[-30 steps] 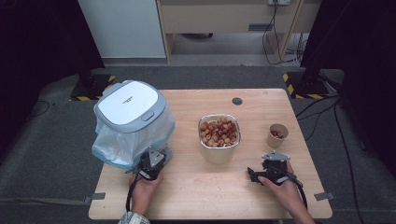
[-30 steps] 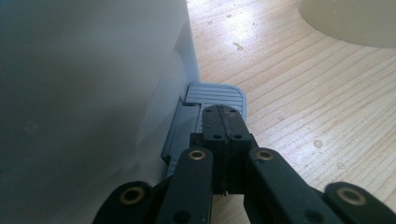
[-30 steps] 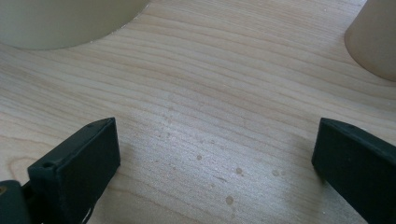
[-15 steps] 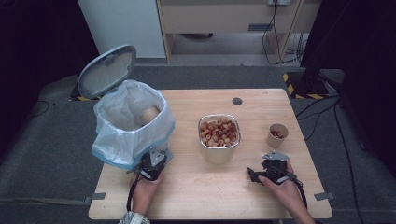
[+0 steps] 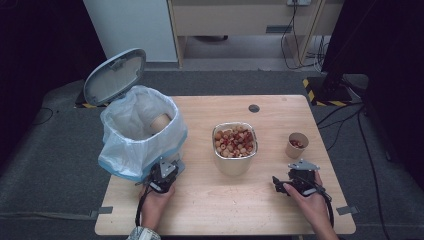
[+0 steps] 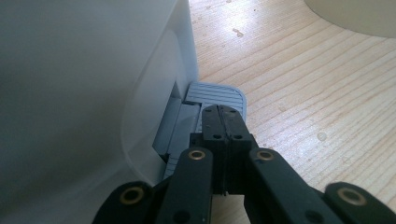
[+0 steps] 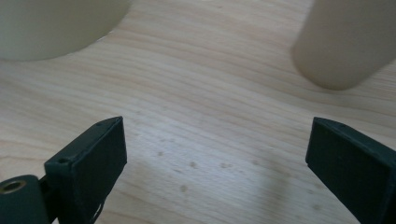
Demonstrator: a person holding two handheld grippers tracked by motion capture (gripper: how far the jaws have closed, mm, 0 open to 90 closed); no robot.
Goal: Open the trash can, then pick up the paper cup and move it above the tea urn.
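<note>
A pedal bin [image 5: 140,135] lined with a pale plastic bag stands at the table's left, its grey lid [image 5: 115,76] swung up and back. A paper cup [image 5: 161,121] lies inside the bag. My left gripper [image 5: 162,176] is at the bin's foot. In the left gripper view its jaws [image 6: 223,112] are shut, with their tips on the grey ribbed pedal [image 6: 217,95]. My right gripper [image 5: 294,175] rests on the table at the front right. It [image 7: 215,154] stands open, has just been closing a little, and has only bare wood between its jaws.
A metal bowl [image 5: 234,165] filled with small red and tan pieces stands mid-table. A small paper cup [image 5: 297,145] holding a few red pieces stands just beyond my right gripper. A dark round hole [image 5: 254,108] sits near the table's far edge.
The bin's lid, closed a second ago, has swung up and stayed open since half a second ago. Both hands have kept their places.
</note>
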